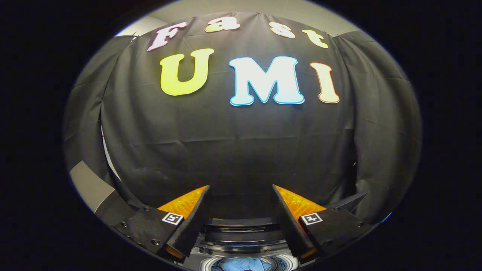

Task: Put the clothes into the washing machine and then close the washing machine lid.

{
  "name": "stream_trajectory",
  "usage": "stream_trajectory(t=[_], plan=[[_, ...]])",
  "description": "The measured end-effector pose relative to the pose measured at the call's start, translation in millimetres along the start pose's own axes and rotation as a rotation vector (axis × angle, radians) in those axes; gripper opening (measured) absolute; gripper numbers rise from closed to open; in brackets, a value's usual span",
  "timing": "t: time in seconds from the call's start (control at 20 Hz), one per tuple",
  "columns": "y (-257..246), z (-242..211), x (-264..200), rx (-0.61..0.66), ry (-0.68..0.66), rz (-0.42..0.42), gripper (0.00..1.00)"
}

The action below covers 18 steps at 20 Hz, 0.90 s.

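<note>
My gripper point(241, 190) is open, its two fingers spread wide with nothing between them, held up high facing the booth's black cloth wall. Below and between the fingers I see the top of the washing machine point(244, 241), its dark rear panel and round drum opening. A light blue piece of clothing point(244, 264) lies inside the drum, partly hidden under the fingers. The lid itself I cannot make out.
The black cloth wall point(241, 143) hangs just beyond the machine. A grey surface point(88, 184) shows to the left of the cloth, beside the left finger.
</note>
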<state>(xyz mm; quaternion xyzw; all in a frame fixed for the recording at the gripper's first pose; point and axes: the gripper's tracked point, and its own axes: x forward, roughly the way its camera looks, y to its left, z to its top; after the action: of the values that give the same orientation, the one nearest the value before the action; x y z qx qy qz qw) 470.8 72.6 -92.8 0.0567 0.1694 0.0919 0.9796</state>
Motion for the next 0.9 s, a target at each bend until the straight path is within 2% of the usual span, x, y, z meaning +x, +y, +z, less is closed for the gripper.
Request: stream_trajectory(t=[0.5, 0.9], plan=[[1, -14, -49, -0.013, -0.060, 0.019, 0.97], [1, -30, -79, -0.020, -0.048, 0.020, 0.98]])
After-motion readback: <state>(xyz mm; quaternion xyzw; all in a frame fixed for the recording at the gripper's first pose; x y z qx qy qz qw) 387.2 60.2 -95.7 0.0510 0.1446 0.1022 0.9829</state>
